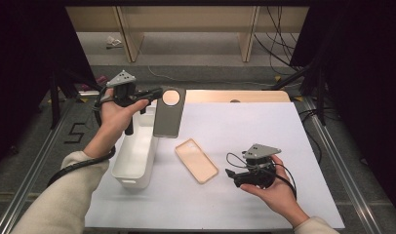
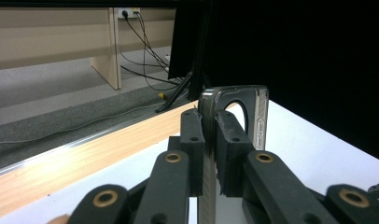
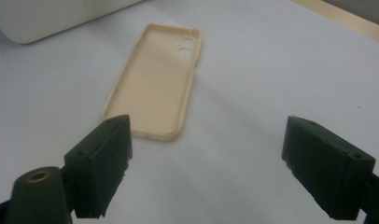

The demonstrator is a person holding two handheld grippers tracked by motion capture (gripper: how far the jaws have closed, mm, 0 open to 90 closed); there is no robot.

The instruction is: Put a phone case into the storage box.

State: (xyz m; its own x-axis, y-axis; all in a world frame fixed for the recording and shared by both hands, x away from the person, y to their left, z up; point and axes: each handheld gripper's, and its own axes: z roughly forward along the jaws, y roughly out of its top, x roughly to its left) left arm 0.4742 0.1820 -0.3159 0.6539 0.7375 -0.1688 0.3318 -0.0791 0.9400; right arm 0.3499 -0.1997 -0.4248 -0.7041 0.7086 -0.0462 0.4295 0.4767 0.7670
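High view is showing the left gripper (image 1: 154, 92) lifted above the far left part of the white table (image 1: 264, 131), its jaws pinching the upper edge of a dark grey phone case (image 1: 168, 113). That case is hanging upright in the air, its big round camera opening at the top, just beside the white bin (image 1: 135, 157) and above the bin's far end. A beige phone case (image 1: 196, 160) is lying open side up on the table between the bin and the right gripper (image 1: 228, 172), touching neither. The right gripper is resting low in the person's hand near the table's front right, pointing toward the beige case.

Left gripper view is looking along the two black jaws — they are pressed together on the thin wall of the dark grey phone case (image 2: 234, 116), which is standing edge-on between the pads, with side button cutouts showing on its right rim. Beyond it a wooden table edge (image 2: 85, 158) is running across, and cables are trailing over the grey floor.

Right gripper view is showing the jaws spread wide with nothing between them — the beige phone case (image 3: 155, 88) is lying ahead of the left jaw, two round camera holes at its far end.

As for writing, a black mark shaped like the figure 5 (image 1: 75, 132) is sitting on the floor left of the table; neither case is carrying a readable brand or label.
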